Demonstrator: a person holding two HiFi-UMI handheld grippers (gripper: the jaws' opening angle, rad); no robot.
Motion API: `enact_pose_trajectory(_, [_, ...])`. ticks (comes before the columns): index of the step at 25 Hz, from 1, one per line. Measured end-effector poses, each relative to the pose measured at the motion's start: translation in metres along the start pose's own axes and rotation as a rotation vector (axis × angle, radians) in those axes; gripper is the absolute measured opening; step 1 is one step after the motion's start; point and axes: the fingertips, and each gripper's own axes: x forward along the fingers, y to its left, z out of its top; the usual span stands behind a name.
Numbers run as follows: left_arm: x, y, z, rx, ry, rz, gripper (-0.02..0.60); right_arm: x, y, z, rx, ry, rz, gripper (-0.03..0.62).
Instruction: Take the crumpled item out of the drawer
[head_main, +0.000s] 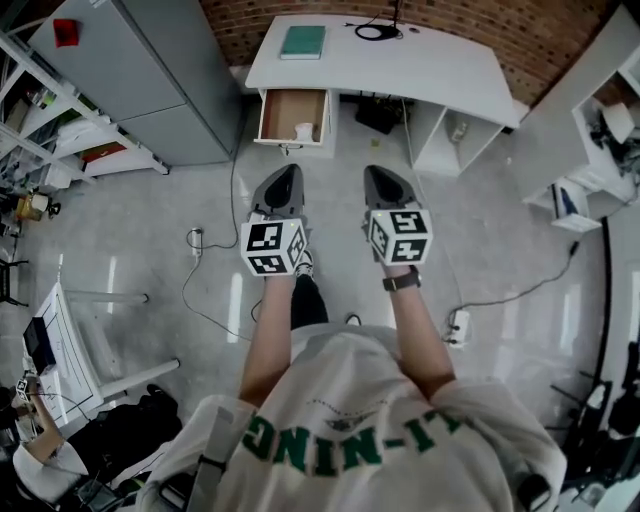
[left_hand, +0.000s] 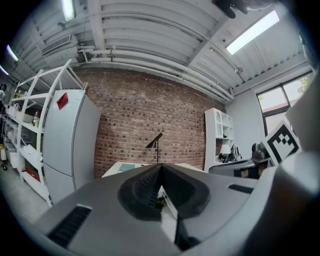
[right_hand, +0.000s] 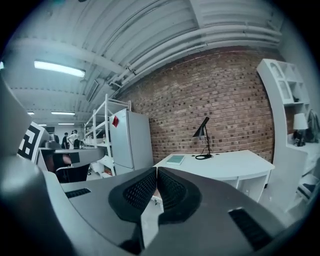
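Observation:
An open wooden drawer (head_main: 275, 111) juts from the left end of a white desk (head_main: 420, 65) ahead of me. A small white crumpled item (head_main: 304, 131) lies in its front right corner. My left gripper (head_main: 288, 173) and right gripper (head_main: 379, 176) are held side by side, well short of the drawer, over the grey floor. Both point toward the desk with jaws together and nothing between them. In the left gripper view the left gripper (left_hand: 161, 166) tips meet in front of the desk (left_hand: 125, 168). From the right gripper view, the right gripper (right_hand: 156, 170) is shut below the desk (right_hand: 225, 165).
A teal book (head_main: 303, 41) and a black lamp base (head_main: 378, 31) sit on the desk. A grey cabinet (head_main: 160, 80) stands left of the drawer, white shelves (head_main: 590, 150) at the right. Cables (head_main: 205, 270) and a power strip (head_main: 459, 327) lie on the floor.

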Motion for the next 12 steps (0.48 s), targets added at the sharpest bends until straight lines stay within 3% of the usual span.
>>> enact_pose_trajectory(7, [0.081, 0.075, 0.018, 0.009, 0.007, -0.028, -0.006, 0.101, 0.015, 0.034, 0.040, -0.053, 0.021, 0.006])
enact_pose_trajectory(12, [0.134, 0.125, 0.007, -0.014, 0.041, -0.062, -0.005, 0.170, 0.022, 0.037, 0.050, -0.015, 0.007, 0.006])
